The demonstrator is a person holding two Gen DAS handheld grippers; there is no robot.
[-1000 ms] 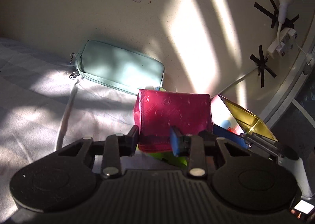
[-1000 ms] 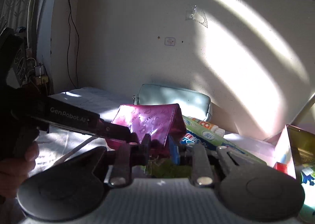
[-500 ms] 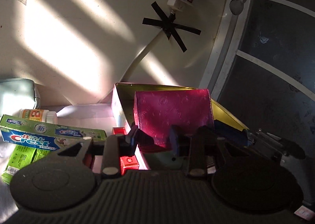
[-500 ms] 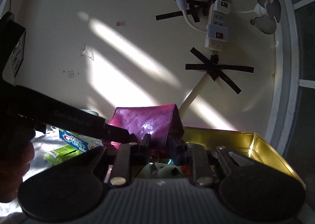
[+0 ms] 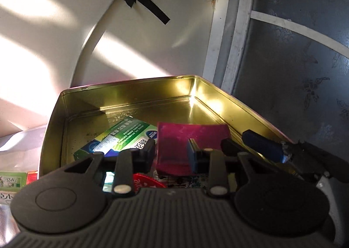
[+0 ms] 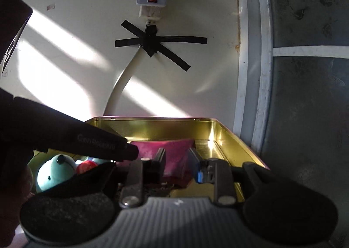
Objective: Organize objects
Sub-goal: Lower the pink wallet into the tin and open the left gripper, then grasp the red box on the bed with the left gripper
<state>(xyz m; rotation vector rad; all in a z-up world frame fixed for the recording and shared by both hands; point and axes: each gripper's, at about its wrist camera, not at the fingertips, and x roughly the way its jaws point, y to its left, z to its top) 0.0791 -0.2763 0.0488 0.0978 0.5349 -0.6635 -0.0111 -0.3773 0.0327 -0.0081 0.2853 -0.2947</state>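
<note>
Progress looks well along: the magenta pouch (image 5: pixel 192 136) hangs over the open gold tin (image 5: pixel 130 97), clenched in the left claw (image 5: pixel 172 152), while the right claw (image 6: pixel 176 160) has just been opening around it, leaving boxes left of the tin unsorted.

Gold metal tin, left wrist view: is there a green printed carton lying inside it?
Yes, a green printed carton lies on the floor of the gold metal tin, beside the magenta wallet.
</note>
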